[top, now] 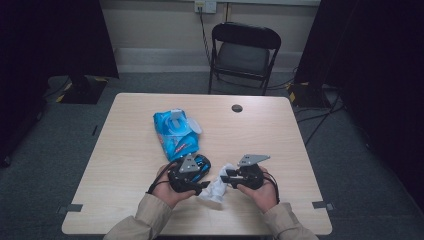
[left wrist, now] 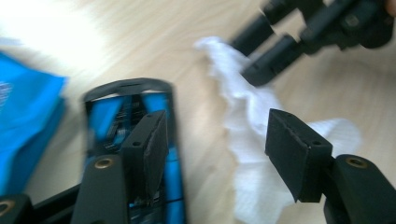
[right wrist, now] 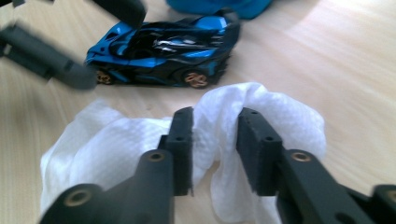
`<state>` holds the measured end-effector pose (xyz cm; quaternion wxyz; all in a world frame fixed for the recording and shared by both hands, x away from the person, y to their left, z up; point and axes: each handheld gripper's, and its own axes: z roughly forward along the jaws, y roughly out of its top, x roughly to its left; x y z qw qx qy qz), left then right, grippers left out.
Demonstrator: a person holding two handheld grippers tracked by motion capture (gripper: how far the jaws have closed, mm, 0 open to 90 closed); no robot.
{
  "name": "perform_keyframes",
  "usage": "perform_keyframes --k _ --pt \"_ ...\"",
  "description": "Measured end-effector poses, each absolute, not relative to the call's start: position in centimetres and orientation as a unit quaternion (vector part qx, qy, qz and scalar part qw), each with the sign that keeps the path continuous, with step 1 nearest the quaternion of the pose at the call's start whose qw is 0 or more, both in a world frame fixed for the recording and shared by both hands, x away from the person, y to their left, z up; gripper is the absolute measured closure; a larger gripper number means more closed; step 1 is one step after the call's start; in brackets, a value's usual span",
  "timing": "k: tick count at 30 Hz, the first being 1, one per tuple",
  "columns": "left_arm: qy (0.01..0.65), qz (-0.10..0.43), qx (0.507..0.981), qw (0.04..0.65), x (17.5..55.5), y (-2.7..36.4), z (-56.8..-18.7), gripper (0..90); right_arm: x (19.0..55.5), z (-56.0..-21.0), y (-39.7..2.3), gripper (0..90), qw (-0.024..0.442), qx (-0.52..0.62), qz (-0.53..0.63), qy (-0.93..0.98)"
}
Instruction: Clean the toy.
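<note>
Looking along my right gripper (right wrist: 215, 151), I see its jaws standing a little apart with a fold of the white wipe (right wrist: 140, 140) between them; the left pad sits against the cloth, but a slim gap shows on the other side, so I read this as a loosened hold, not a clamp. In the high view this gripper (top: 226, 178) points toward the left gripper (top: 202, 187), with the wipe (top: 214, 189) lying crumpled on the table (top: 280, 140) between them.

My left gripper (left wrist: 217, 154) has its jaws wide apart and grips nothing. One pad hangs over the toy car (left wrist: 140, 154); whether it touches the roof I cannot tell. The other pad hangs above the wipe (left wrist: 252, 154).

The wipe is white, textured and bunched into soft folds, bulging up past the right gripper's jaws. The toy car (right wrist: 163, 51) is bright blue and black with gold-coloured wheels, standing on its wheels just beyond the wipe, side-on to the right gripper.

Beyond the left gripper, touching or nearly touching the car, lies the blue wipes pack (top: 175, 132), its white lid flap (top: 176, 116) raised. What remains inside I cannot make out.
</note>
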<state>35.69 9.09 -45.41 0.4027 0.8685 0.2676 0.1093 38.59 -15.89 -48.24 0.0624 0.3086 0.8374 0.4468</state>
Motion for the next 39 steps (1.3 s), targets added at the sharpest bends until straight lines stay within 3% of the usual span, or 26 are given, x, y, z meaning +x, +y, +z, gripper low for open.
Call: perform_keyframes --k 4,14,26,39 --pt "0.257 0.098 0.874 0.400 35.5 8.2 -45.9 39.6 38.7 -47.8 -16.9 62.0 0.065 0.318 0.458 0.827" --pt "0.244 0.064 0.887 0.386 35.0 6.8 -47.5 49.7 39.7 -48.5 -19.0 68.5 0.095 0.358 0.439 0.819" --pt "0.249 0.055 0.892 0.373 35.2 5.4 -49.2 42.4 39.4 -49.6 -17.3 72.2 0.074 0.331 0.418 0.843" --pt "0.250 0.091 0.887 0.378 35.9 4.7 -49.7 35.0 38.7 -50.0 -16.3 74.7 0.047 0.308 0.416 0.854"
